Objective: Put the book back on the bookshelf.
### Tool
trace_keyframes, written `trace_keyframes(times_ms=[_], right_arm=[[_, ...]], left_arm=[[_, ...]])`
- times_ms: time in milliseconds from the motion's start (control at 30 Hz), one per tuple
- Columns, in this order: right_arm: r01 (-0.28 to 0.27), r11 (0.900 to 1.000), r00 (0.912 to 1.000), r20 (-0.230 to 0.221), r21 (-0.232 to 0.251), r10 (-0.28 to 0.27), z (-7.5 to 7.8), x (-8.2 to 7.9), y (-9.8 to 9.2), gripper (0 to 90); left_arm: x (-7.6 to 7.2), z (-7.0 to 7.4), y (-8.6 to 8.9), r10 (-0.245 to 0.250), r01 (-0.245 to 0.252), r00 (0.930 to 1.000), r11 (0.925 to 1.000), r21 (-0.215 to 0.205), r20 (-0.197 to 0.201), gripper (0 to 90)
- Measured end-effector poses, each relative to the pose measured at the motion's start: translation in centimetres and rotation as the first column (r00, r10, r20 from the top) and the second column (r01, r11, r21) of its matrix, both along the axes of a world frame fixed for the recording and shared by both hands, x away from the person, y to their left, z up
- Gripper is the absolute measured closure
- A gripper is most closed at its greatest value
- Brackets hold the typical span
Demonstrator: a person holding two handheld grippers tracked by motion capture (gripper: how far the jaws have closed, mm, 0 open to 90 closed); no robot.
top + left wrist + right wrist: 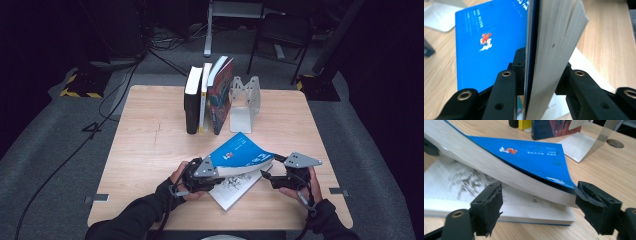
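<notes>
near the table's front, left gripper [212, 172] clamps blue book [240, 152]

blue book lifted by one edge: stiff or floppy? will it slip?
Probably floppy: the blue book is a paperback, and it bows visibly along its length in the right gripper view. Slipping seems unlikely, since the left gripper clamps cover and page block together. The free end may sag; the right gripper stands open there.

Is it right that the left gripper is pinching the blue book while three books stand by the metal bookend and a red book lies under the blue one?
Not quite. The book lying under the blue book is white, not red; the right gripper view shows it. The rest holds.
</notes>
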State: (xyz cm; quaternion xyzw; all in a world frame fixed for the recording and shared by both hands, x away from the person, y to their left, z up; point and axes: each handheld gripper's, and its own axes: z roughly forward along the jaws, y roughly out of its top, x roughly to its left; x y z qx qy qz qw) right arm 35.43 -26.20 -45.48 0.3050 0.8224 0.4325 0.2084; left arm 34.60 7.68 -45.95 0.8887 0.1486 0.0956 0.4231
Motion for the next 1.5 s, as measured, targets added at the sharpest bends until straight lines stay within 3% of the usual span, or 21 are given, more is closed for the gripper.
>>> trace_keyframes(times_ms=[133,267,433,633,700,733,833,867,967,1100,1233,1400,1500], right_arm=[[-0.034,0.999,0.9986,-0.041,-0.009,0.034,-0.6,0.7,-0.3,18.2],[-0.075,0.997,0.996,-0.051,-0.033,0.073,-0.9,1.2,0.1,17.9],[-0.158,0.984,0.9869,-0.045,-0.08,0.155,-1.3,2.1,1.6,18.4],[-0.206,0.972,0.9785,-0.026,-0.114,0.205,-1.8,2.9,3.3,22.7],[-0.257,0.96,0.9663,-0.018,-0.113,0.257,-1.9,3.1,4.0,33.8],[-0.257,0.96,0.9663,-0.018,-0.113,0.257,-1.9,3.1,4.0,33.8],[-0.319,0.937,0.9466,0.004,-0.142,0.322,-2.1,3.4,5.3,39.7],[-0.326,0.931,0.9419,0.029,-0.162,0.335,-2.1,3.4,5.8,43.6],[-0.333,0.922,0.9326,0.076,-0.198,0.353,-1.9,3.0,6.1,53.7],[-0.32,0.918,0.9286,0.115,-0.233,0.353,-1.4,2.4,6.1,58.8],[-0.334,0.91,0.92,0.125,-0.248,0.371,-1.0,1.7,5.7,64.7],[-0.367,0.897,0.9078,0.117,-0.246,0.403,-0.3,0.0,4.6,68.9],[-0.367,0.898,0.9046,0.131,-0.243,0.406,0.2,-1.0,3.8,70.7]], left_arm=[[-0.1,0.1,2.0,0.001,-0.002,0.9999,1.0,-0.006,-0.015,68.8],[-0.3,-0.1,4.2,0.016,-0.017,0.9996,0.9998,-0.012,-0.025,67.2],[-0.5,-0.1,6.1,0.033,-0.034,0.9988,0.9993,-0.018,-0.037,66.0],[-0.2,-0.3,8.5,0.046,-0.047,0.9973,0.9987,-0.021,-0.058,64.5],[0.1,-0.4,9.6,0.045,-0.048,0.9961,0.9984,-0.029,-0.075,63.9],[0.1,-0.4,9.6,0.045,-0.048,0.9961,0.9984,-0.029,-0.075,63.4],[0.5,-0.5,10.5,0.062,-0.065,0.9945,0.9975,-0.028,-0.084,62.2],[0.5,-0.5,10.8,0.073,-0.075,0.9945,0.997,-0.021,-0.076,61.6],[0.4,-0.6,11.1,0.09,-0.09,0.9947,0.9959,-0.005,-0.051,61.0],[0.5,-0.5,11.2,0.091,-0.092,0.9944,0.9957,-0.012,-0.054,61.7],[1.2,-0.2,11.5,0.095,-0.098,0.9938,0.9937,-0.054,-0.057,61.8],[2.0,0.1,10.8,0.06,-0.062,0.9972,0.9973,-0.04,-0.045,59.4],[2.7,0.4,10.4,0.042,-0.043,0.9984,0.9979,-0.047,-0.037,58.4]])
